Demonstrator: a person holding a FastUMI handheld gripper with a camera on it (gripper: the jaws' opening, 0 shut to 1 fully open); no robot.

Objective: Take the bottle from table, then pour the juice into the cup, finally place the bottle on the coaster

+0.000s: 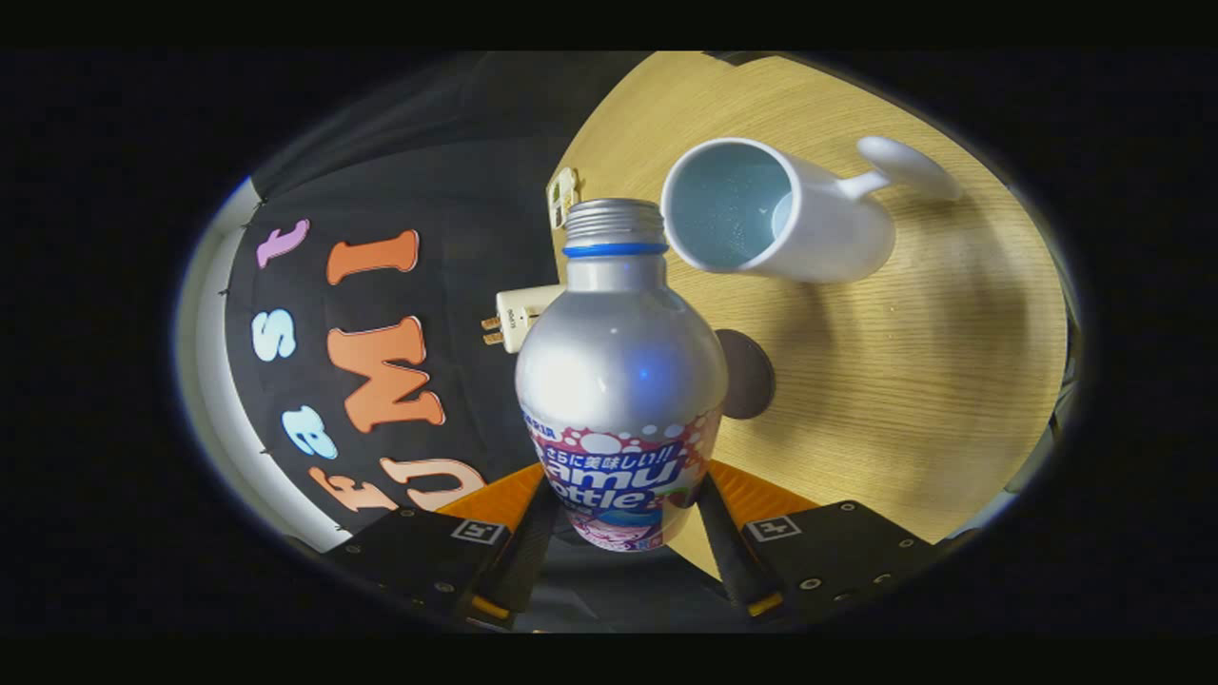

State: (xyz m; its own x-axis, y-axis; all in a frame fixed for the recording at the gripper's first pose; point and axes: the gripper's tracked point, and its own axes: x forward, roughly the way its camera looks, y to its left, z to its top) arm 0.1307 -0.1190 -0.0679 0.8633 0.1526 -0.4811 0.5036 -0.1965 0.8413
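The tool (623, 533) grips the bottle (618, 381) low on its labelled body, one finger pressed on each side. Smooth metal, likely slippery and stiff, cap off; a low hold looks sound. Just beyond lies the coaster (750, 374) on the table (904, 381), further on the cup (761, 209).

The bottle (618, 362) sits between the two fingers (528, 542) of the claw (623, 533), which press on its lower body from either side, its open neck pointing ahead. The cup (761, 214) stands on the counter (913, 381) just beyond the neck and a little to its right, mouth turned toward the bottle, handle on the far side. The coaster (747, 376) lies on the counter beside the bottle's shoulder, partly hidden behind it, nearer the claw than the cup.
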